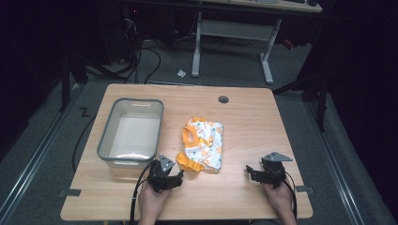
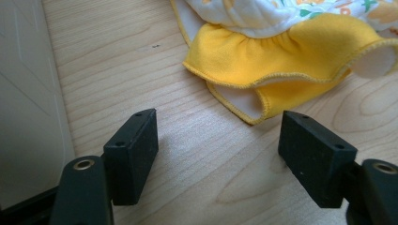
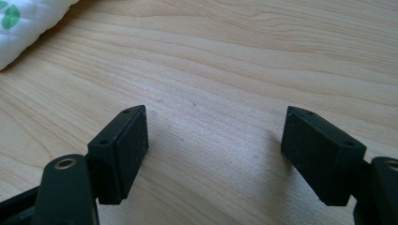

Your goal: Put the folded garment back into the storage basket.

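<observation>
Two hand-held grippers near the front edge of a wooden table (image 1: 263,117), with a small folded garment (image 1: 202,144) lying at its middle and a grey bin (image 1: 107,140) standing just to the left of it, empty as far as the high view tells. The left gripper (image 1: 165,176) rests just short of the garment's yellow frilled hem (image 2: 281,61), jaws spread wide with nothing but bare wood between them; the right gripper (image 1: 263,174) sits well apart from the cloth on the other side, its jaws likewise wide and empty. Likely hazards: a pinch taken on the hem alone would probably lift one layer and let the fold fall open, leaving the cloth trailing. Jaws brought in too low could scrape the wood and push the garment ahead of them rather than close over it. A lift by the left gripper alone may let loose fabric catch on the bin's rim, the bin standing so near.
</observation>
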`<action>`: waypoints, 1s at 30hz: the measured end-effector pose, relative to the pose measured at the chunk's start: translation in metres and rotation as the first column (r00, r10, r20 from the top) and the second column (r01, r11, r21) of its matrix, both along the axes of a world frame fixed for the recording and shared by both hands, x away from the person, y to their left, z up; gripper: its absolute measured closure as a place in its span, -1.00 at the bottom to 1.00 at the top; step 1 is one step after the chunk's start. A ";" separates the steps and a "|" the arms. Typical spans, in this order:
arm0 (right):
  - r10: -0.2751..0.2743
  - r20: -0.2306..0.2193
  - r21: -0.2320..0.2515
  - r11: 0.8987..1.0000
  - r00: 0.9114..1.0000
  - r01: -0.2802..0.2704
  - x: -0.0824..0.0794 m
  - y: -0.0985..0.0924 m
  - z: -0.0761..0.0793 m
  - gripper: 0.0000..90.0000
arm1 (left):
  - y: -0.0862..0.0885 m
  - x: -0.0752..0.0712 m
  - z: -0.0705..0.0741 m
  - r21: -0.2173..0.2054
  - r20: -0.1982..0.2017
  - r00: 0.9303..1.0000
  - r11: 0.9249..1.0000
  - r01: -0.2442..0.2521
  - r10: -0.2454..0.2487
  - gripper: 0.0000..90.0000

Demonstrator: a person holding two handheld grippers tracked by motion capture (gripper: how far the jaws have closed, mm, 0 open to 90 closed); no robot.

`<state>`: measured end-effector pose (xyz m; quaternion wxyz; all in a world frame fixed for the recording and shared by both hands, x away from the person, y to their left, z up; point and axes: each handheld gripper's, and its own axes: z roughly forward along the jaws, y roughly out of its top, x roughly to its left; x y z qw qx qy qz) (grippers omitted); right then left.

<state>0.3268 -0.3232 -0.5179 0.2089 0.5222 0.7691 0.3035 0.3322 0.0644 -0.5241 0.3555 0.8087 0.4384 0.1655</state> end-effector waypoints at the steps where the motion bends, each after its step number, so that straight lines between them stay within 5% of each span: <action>1: -0.001 0.000 0.000 1.000 1.000 0.001 0.000 0.000 0.000 -0.47 | 0.000 0.000 0.000 0.000 0.000 1.000 1.000 0.000 0.000 -0.35; 30: -0.002 0.000 -0.001 1.000 1.000 0.002 0.000 0.000 0.000 -0.47 | -0.001 0.000 0.000 0.001 -0.003 1.000 1.000 -0.010 0.010 -0.41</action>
